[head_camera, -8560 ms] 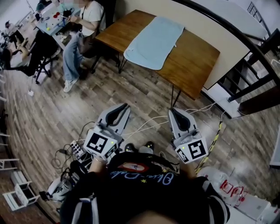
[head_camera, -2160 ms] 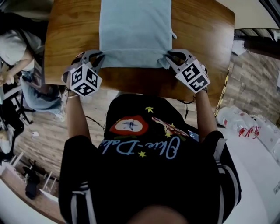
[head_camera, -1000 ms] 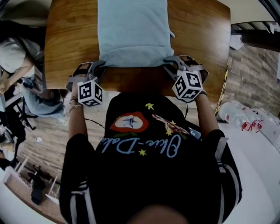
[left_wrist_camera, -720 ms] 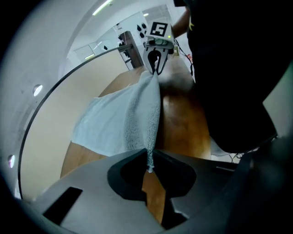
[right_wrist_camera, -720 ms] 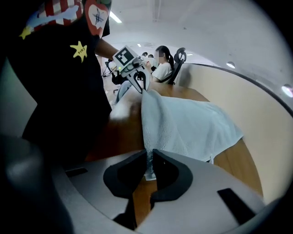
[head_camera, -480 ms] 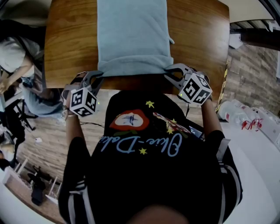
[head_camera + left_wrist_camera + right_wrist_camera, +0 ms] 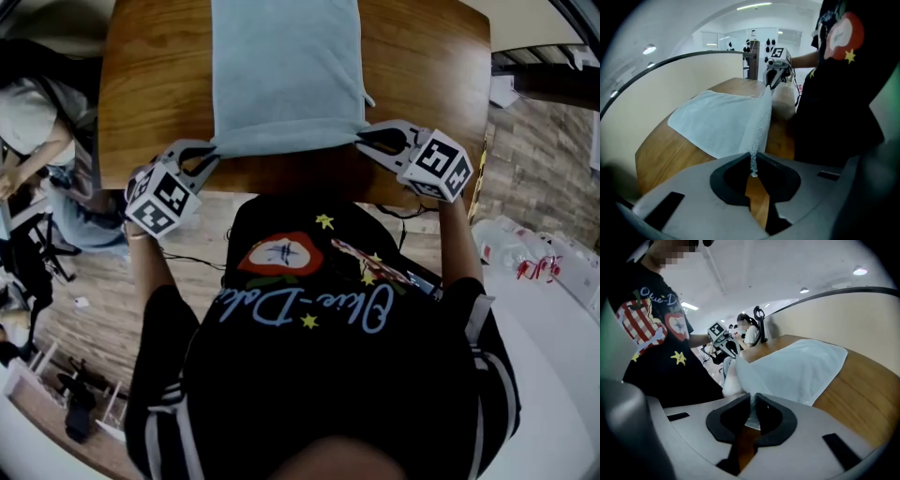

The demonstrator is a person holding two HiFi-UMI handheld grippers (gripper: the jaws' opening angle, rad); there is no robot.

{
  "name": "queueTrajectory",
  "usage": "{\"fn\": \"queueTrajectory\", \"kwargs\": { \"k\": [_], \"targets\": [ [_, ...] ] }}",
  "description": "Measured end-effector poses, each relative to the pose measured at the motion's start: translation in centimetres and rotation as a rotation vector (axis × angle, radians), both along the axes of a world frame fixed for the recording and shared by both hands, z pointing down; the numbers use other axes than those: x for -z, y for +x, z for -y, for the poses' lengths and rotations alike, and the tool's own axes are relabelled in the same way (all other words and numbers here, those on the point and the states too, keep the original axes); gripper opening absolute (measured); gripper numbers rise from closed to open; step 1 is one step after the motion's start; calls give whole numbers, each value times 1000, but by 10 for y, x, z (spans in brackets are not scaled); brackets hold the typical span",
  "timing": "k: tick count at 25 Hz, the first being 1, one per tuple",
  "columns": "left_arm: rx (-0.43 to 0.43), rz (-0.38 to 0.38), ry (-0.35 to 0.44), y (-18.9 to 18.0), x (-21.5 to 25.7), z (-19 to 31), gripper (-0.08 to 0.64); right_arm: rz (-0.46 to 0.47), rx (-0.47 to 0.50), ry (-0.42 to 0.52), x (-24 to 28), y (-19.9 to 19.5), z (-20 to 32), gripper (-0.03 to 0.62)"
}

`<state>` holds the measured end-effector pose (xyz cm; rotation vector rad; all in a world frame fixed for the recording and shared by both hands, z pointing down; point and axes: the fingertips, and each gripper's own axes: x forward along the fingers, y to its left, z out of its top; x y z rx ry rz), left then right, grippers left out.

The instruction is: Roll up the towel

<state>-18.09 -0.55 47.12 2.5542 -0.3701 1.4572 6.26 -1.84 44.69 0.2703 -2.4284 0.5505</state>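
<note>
Both my grippers are clenched on the light-blue towel (image 7: 286, 75). The left gripper (image 7: 214, 150) pinches its near left corner and the right gripper (image 7: 362, 140) its near right corner, a thin fold of terry cloth squeezed between the dark pads on each side. The near edge stretches between the two grips, raised off the wooden table (image 7: 150, 84), while the rest of the towel lies flat and runs away toward the far edge.

Each gripper carries a cube of black-and-white square markers. My black shirt (image 7: 309, 375) shows pale cursive lettering that I can only half read, starting with "O" and a hyphen before "D", along with yellow stars and a red apple patch. To the right, wrapped bottles (image 7: 525, 262) wear red labels too small to read. A seated person (image 7: 33, 117) is at the far left.
</note>
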Motion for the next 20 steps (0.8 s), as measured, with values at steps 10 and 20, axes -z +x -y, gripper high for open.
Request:
{"fn": "queueTrajectory", "kwargs": {
  "k": [10, 20],
  "targets": [
    [52, 6, 51, -2, -17, 61, 34, -53, -107, 44, -19, 3, 58, 31],
    [186, 62, 243, -5, -34, 99, 92, -231, -145, 194, -46, 15, 85, 87]
  ]
}}
